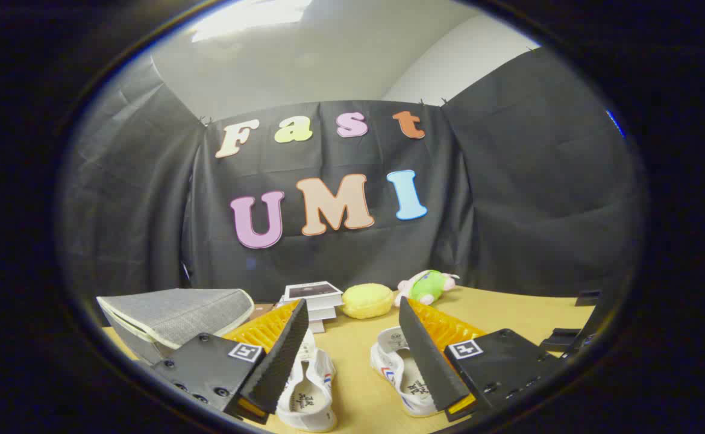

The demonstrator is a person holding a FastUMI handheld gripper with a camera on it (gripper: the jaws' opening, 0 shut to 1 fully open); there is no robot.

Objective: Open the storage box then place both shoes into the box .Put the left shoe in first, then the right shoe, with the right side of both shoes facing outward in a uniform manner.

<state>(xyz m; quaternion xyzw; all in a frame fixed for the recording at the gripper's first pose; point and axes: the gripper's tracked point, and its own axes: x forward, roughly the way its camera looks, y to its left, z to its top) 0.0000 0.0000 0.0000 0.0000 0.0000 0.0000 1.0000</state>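
Two white canvas shoes with red and blue stripes stand on the wooden table (509, 313). One shoe (310, 392) lies by my left finger, the other shoe (397, 374) by my right finger, both partly hidden behind the fingers. My gripper (352, 352) hovers over them, open, with nothing between its fingers. The grey fabric storage box (178, 313) sits beyond my left finger, its lid closed as far as I can see.
A small stack of books (313, 298) stands at the back of the table. Beside it lie a yellow round cushion toy (367, 300) and a green and pink plush toy (428, 286). Black cloth walls close the booth behind.
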